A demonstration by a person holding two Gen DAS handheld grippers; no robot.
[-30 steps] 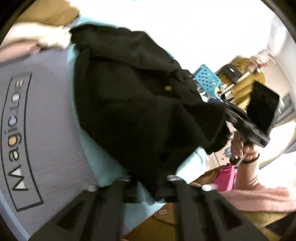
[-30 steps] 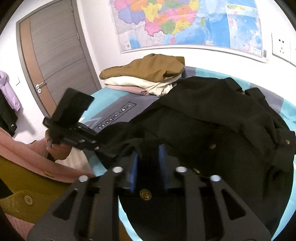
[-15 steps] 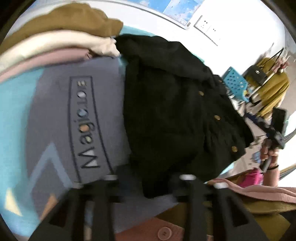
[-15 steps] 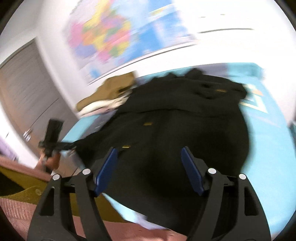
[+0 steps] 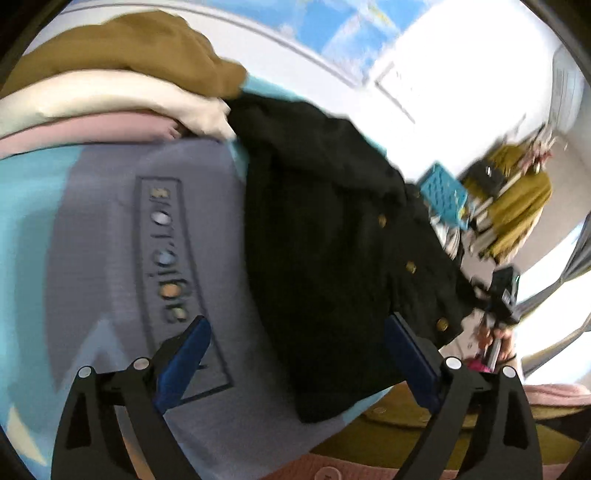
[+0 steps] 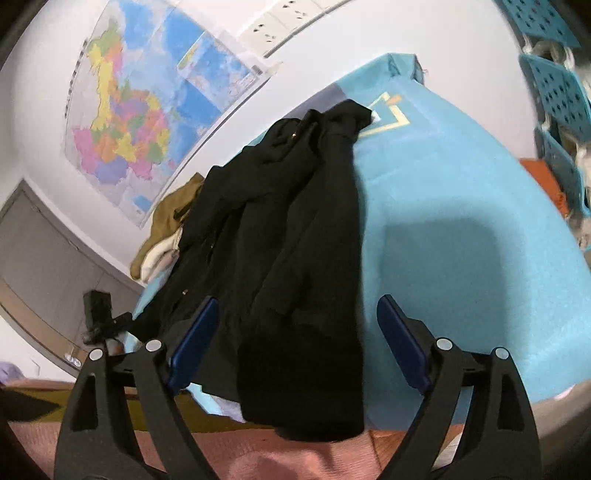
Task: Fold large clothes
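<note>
Both grippers' jaws opening, pads bare.

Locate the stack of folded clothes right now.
In the left wrist view the stack of folded clothes sits at the upper left on the table cover, its right end touching the black coat, below the wall map.

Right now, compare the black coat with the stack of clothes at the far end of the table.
The black coat is one dark garment with brass buttons; the stack of clothes holds three lighter pieces, brown over cream over pink. The coat sprawls long, its hem hanging over the near table edge; the stack sits compact and folded. Both lie on the blue table cover, touching at the coat's far end.
</note>
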